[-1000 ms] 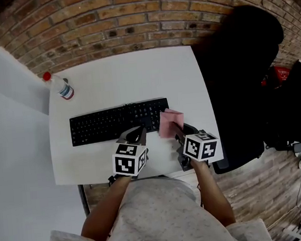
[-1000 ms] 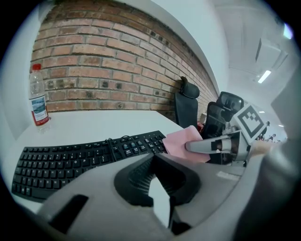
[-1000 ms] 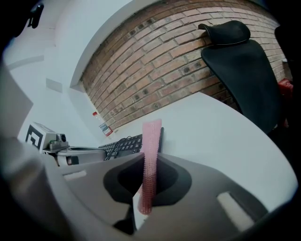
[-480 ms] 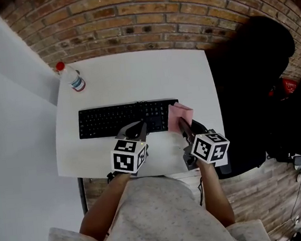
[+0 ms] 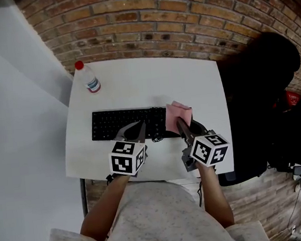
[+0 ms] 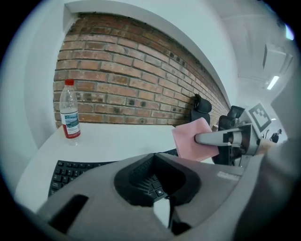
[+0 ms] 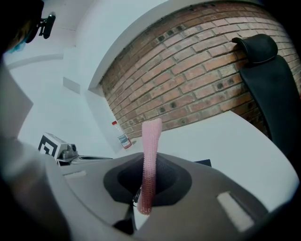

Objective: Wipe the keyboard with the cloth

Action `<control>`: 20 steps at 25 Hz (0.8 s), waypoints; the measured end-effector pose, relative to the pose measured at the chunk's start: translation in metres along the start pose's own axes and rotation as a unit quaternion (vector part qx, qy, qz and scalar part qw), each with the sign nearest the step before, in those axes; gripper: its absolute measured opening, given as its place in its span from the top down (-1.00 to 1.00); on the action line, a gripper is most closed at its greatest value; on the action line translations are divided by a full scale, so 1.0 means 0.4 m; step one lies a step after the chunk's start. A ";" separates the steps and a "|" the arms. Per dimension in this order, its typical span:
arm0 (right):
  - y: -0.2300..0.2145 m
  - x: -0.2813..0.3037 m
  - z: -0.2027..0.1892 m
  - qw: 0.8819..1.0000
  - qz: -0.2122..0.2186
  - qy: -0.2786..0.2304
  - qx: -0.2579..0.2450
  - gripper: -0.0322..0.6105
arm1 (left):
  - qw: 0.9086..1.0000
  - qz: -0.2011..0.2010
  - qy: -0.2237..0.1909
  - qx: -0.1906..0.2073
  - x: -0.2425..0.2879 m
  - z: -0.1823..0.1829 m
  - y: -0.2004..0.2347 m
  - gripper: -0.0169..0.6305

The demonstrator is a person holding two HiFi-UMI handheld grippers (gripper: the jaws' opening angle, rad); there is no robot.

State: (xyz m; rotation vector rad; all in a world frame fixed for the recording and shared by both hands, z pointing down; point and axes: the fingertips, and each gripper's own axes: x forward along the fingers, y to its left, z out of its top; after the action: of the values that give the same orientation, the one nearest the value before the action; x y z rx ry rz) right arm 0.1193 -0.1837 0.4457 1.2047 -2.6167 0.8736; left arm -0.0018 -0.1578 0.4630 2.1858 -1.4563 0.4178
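— Where do we have the cloth [image 5: 177, 113]?
— Our right gripper [image 5: 179, 123] is clamped on it. The pink cloth stands up from between the jaws, over the right end of the keyboard [image 5: 122, 124]. We cannot tell whether it touches the keys.
— And our left gripper [image 5: 139, 127]?
— Its jaws are pressed together with nothing between them. We hold it over the keyboard's near edge, just beside the right one.
— How does the keyboard lie?
— Flat across the middle of the desk [image 5: 136, 84]. A water bottle [image 5: 89, 79] with a red cap stands upright at the desk's far left corner, apart from the keyboard.
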 end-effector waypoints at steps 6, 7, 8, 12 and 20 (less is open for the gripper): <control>0.090 0.053 0.034 0.999 0.015 0.002 -0.046 0.83 | 1.000 0.008 -0.023 -0.002 -0.052 0.044 0.061 0.97; 0.106 0.061 0.040 0.998 0.016 0.001 -0.055 0.83 | 1.000 0.010 -0.027 -0.001 -0.061 0.050 0.072 0.97; 0.121 0.069 0.045 0.998 0.017 0.000 -0.064 0.83 | 0.999 0.011 -0.030 0.000 -0.069 0.056 0.083 0.97; 0.179 0.092 0.060 0.995 0.014 -0.009 -0.099 0.83 | 0.999 0.014 -0.034 0.003 -0.096 0.066 0.123 0.97; 0.234 0.090 0.067 0.988 -0.012 -0.028 -0.154 0.84 | 0.999 0.000 -0.045 0.014 -0.118 0.091 0.142 0.97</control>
State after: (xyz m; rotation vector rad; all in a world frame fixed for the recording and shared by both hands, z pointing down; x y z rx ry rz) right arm 0.0299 -0.1741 0.3939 1.1856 -2.6475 0.4139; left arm -0.0727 -0.1590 0.4214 2.2522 -1.5069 0.3452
